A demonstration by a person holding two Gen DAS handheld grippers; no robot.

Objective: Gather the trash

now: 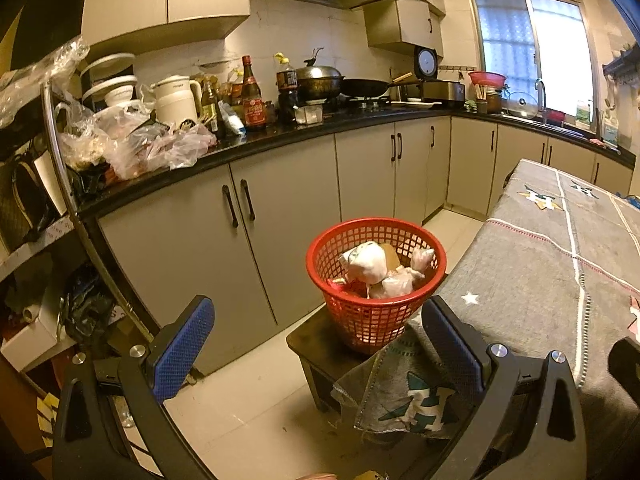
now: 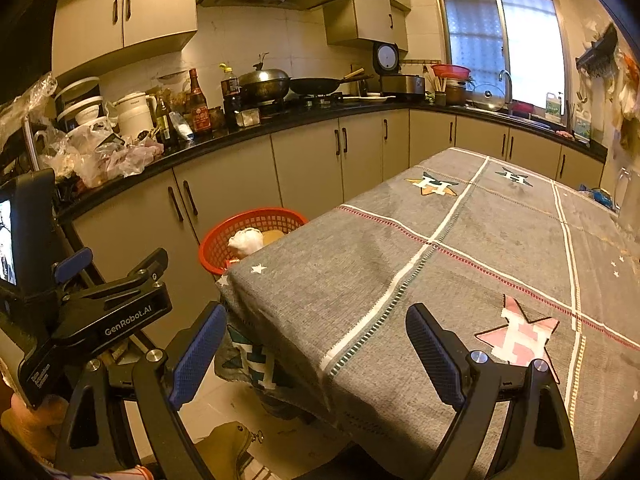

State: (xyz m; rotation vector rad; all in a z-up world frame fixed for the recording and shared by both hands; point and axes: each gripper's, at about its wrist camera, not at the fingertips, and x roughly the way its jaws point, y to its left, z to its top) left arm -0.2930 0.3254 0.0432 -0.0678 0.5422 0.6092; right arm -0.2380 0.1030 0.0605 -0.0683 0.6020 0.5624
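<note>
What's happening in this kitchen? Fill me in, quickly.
A person holds two grippers, collecting trash. The left gripper and right gripper are both open and empty. The red plastic mesh basket sits on a low dark stool beside the grey-clothed table, already holding tied white bags.

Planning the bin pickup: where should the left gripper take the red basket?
Grip the red basket by its near rim, coming from above with the left gripper. The walls flare upward, so a side pinch would likely slip; the open-top rim is thin and exposed.
</note>
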